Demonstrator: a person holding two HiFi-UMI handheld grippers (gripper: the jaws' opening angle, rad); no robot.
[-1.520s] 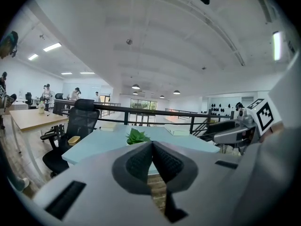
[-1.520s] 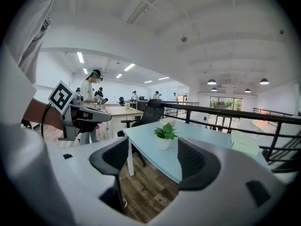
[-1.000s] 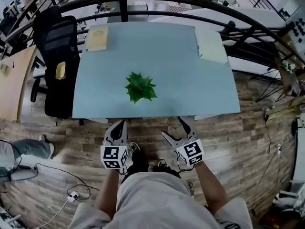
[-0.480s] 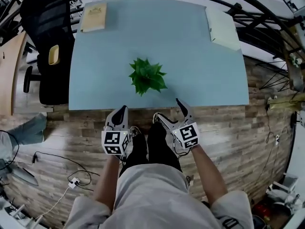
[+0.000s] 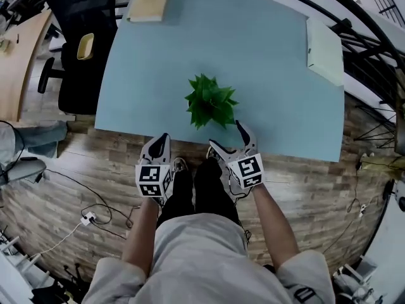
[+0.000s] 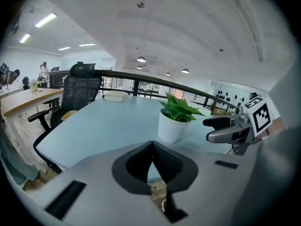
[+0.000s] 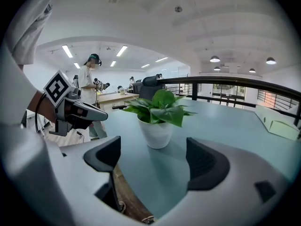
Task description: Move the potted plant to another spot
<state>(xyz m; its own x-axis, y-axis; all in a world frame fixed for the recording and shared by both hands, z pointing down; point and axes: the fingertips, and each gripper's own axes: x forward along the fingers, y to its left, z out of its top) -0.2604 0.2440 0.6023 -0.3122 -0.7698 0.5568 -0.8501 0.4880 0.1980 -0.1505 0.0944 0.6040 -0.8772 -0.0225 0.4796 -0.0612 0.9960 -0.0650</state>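
Standing at the near edge of the pale blue counter (image 5: 272,81), the person holds both grippers low by its rim. The right gripper (image 5: 226,135) has its fingers spread wide, and they have just been opening. Between them lies only bare counter top. The potted plant (image 5: 211,101) stands upright in its white pot just ahead of those fingers, in line with the gap, and untouched. Its leaves come near the tip of the outer finger.

The left gripper (image 5: 162,142) has its fingers clenched together on nothing. Their tips hang at the counter's near edge, with the wooden floor (image 5: 95,163) below. From them the plant is ahead and off to the right, apart.

Ahead of both pairs of fingers, past the plant, a broad stretch of bare blue top runs to the far edge. A book (image 5: 149,4) lies at the far corner, well ahead and left of the clenched fingers. A pale sheet (image 5: 325,52) lies by the edge, well ahead and right of the spread ones. A black office chair (image 5: 82,37) stands off the counter's side, to the left of the left fingers. A dark railing (image 7: 225,81) curves round behind the far edge.
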